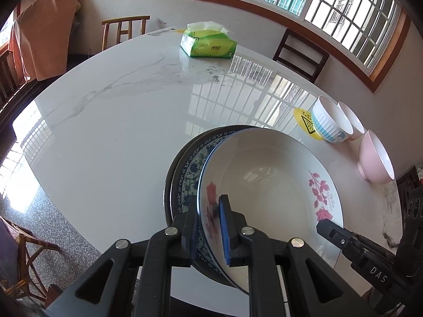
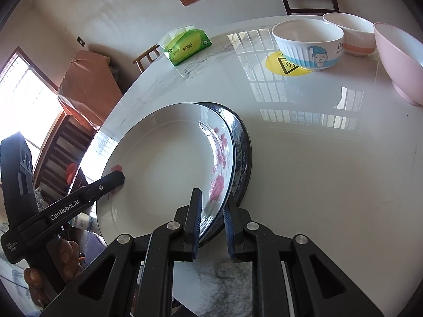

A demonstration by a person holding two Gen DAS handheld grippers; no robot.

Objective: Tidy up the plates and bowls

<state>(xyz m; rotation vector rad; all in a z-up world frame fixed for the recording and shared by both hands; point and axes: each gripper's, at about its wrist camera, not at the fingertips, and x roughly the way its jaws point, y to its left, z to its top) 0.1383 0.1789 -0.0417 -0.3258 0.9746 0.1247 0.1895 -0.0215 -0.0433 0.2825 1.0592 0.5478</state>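
Observation:
A stack of plates is held tilted over the table's near edge: a white plate with pink flowers (image 1: 269, 182) on top, a blue-patterned plate (image 1: 189, 171) under it, a dark one lowest. My left gripper (image 1: 208, 227) is shut on the stack's left rim. My right gripper (image 2: 212, 219) is shut on the opposite rim of the stack (image 2: 169, 163). Each gripper shows in the other's view: the right one (image 1: 343, 243), the left one (image 2: 79, 198). Three bowls stand at the right: a blue-striped bowl (image 2: 309, 43), an orange-banded bowl (image 2: 351, 34) and a pink bowl (image 2: 401, 63).
A green tissue pack (image 1: 208, 43) lies at the far side of the white marble table (image 1: 119, 111). A yellow warning sticker (image 2: 284, 64) is under the striped bowl. Wooden chairs (image 1: 301, 55) stand around the table.

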